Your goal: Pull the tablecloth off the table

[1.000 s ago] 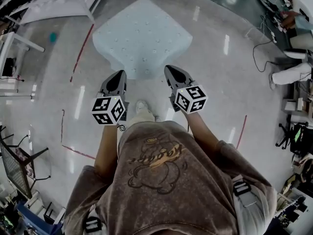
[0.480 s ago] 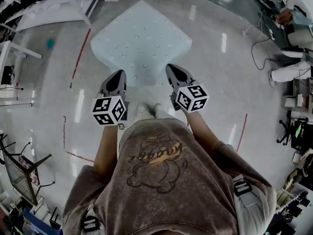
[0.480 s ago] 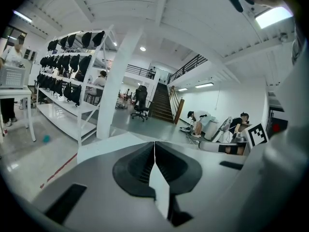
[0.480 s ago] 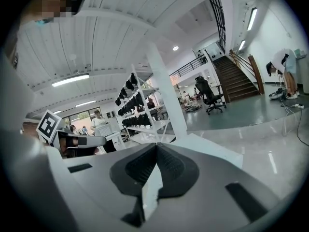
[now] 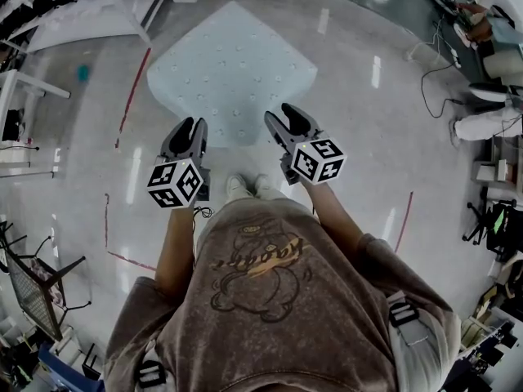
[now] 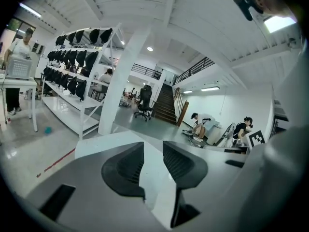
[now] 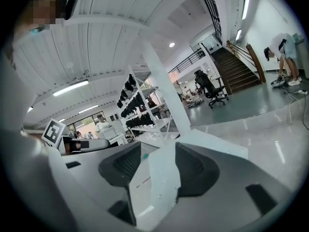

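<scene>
- Tablecloth (image 5: 233, 64): pale, dotted, spread flat in a diamond shape in front of the person, its near corner pointing at their shoes (image 5: 249, 188).
- The left gripper (image 5: 188, 126) sits at the cloth's near-left edge. Its jaws have just been opening and now stand apart. In the left gripper view only the pale cloth surface shows through the gap, and neither pad presses on it.
- The right gripper (image 5: 280, 118) sits at the cloth's near-right edge. Its jaws have just been opening too and are spread. In the right gripper view a raised fold of the dotted cloth stands between them, close to one pad, with open floor showing between the fold and the other pad. It is not pinched.
- Both grippers point towards the cloth, tipped a little downward.
- The table under the cloth is fully covered, so I cannot make out its legs or top.
- Around the cloth is a glossy grey floor (image 5: 359, 137) that reflects the ceiling lights. A red tape line (image 5: 135, 88) runs along the cloth's left side.
- A small teal object (image 5: 83, 73) lies on the floor well left of the cloth.
- Beyond the cloth stand a white pillar (image 6: 120, 88) and white racks of dark items (image 6: 72, 57), then an office chair (image 6: 144, 100) and a staircase (image 6: 165, 105).
- Well to the right of the cloth, people (image 5: 490, 23) are busy at desks.
</scene>
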`<state>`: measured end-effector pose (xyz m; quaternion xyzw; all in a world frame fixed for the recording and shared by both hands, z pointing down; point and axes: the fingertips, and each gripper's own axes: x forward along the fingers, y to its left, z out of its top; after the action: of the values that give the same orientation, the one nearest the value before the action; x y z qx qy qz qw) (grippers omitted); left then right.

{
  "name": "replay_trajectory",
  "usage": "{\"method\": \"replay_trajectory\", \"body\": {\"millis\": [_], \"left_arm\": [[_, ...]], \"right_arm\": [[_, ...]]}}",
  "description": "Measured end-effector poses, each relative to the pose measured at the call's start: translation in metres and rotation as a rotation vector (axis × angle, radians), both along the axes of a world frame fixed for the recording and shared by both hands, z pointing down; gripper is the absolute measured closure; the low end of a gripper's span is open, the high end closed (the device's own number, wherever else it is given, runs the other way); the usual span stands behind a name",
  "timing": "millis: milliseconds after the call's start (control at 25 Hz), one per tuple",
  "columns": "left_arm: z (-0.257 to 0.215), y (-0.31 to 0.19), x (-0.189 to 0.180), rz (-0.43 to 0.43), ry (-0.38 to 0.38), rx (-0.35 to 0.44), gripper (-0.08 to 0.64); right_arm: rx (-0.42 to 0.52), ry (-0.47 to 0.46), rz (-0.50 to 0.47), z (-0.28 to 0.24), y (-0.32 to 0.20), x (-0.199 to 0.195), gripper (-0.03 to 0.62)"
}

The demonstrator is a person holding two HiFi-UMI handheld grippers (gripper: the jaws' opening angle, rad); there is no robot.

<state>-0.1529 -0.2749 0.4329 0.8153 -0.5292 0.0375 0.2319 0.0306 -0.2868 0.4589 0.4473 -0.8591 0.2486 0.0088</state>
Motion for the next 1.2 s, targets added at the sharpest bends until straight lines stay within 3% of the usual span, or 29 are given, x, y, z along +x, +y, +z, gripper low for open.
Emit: {"method": "replay_trajectory", "body": {"millis": [200,320,640,1200], "left_arm": [[0.003,-0.009,-0.001,-0.031,0.023,-0.01,0.304],[0.007,-0.012,-0.007,-0.058,0.033,-0.022,0.259],[0.032,-0.02,-0.009,-0.089,0.055,-0.086,0.242],[0.132,-0.053,-0.033,-0.17,0.088,-0.301,0.239]], "right_arm": [[-0.04,-0.044,-0.035,0.009,-0.004,-0.001,0.212],[-0.059,-0.05,-0.034,0.015,-0.006,-0.005,0.155],[-0.15,-0.107,-0.016,0.039,-0.014,-0.002,0.107],[-0.336,-0.123,0.036,0.129,-0.055,0.001,0.097]]}}
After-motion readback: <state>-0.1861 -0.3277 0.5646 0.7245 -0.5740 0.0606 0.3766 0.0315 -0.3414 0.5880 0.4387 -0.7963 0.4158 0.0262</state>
